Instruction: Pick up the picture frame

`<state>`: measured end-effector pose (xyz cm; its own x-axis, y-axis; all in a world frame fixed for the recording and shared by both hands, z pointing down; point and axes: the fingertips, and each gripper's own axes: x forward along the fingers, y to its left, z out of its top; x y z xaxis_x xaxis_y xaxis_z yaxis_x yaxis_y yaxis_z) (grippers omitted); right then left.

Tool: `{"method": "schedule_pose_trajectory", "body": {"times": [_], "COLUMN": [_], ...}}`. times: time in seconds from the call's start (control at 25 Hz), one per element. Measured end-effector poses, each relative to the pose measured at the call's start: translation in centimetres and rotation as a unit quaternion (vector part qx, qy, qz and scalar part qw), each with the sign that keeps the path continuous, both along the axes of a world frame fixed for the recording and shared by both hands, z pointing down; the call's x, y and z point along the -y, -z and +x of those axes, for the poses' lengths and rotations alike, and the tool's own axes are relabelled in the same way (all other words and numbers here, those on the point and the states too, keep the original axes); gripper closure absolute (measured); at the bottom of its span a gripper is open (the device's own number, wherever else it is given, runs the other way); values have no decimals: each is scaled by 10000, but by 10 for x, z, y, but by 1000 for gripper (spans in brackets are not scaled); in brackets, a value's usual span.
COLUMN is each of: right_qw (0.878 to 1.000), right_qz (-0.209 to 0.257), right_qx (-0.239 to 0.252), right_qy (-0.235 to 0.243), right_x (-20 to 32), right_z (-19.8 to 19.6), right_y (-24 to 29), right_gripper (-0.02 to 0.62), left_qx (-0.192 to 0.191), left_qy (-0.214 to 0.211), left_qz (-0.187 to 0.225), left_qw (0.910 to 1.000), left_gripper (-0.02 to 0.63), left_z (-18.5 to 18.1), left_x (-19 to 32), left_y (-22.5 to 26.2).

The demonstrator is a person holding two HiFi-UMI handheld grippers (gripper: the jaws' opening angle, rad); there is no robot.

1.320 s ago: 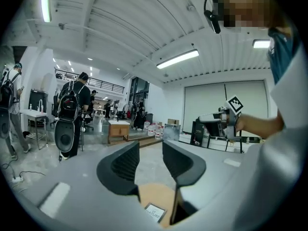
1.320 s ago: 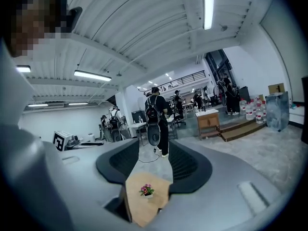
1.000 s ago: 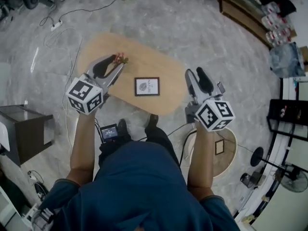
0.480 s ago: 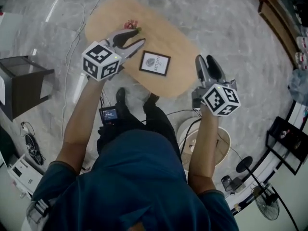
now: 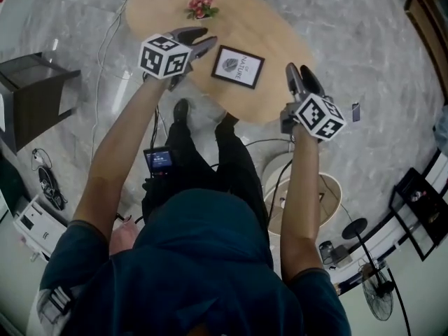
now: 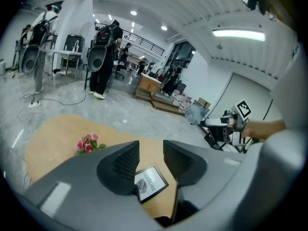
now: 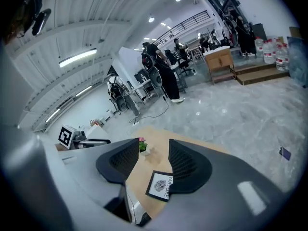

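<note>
My right gripper (image 5: 297, 73) hangs at the near right edge of the table (image 5: 157, 9), jaws apart, empty. My left gripper (image 5: 201, 39), jaws just opening, empty, is just left of the frame (image 5: 238, 66), which seems to lie flat mid-table. Flowers (image 5: 201, 6) stand farther.

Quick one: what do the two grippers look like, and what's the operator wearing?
Both the left gripper and right gripper are grey, with curved jaws, black ribbed pads and a white cube of black square markers at the back. The shirt is dark blue, short-sleeved.
</note>
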<state>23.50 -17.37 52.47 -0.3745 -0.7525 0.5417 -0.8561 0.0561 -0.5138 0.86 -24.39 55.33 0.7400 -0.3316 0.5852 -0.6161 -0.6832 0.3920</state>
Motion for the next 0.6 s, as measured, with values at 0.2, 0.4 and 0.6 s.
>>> {"method": "schedule_pose_trajectory", "body": {"times": [0.2,0.4,0.6], "right_qw": [9990,9959,9920], "right_qz": [-449,-867,-1238], "right_qx": [29,242,244], "right_qy": [-12,-114,-88], "right_x": [2,-2,-5], "right_z": [-3,-9,-12], "right_y": [-68,-131,-184], "right_gripper": [410,410,410], "left_qx": [84,261,419], "left_qy": [196,229,277], "left_qz": [-573,-1037,-1410], "left_qw": [9981,9940,9887], "left_gripper": [451,448,448], "left_z": [-11,-16,-18], "left_x": [-2,-11,-18], "left_y": [-72,-132,-185]}}
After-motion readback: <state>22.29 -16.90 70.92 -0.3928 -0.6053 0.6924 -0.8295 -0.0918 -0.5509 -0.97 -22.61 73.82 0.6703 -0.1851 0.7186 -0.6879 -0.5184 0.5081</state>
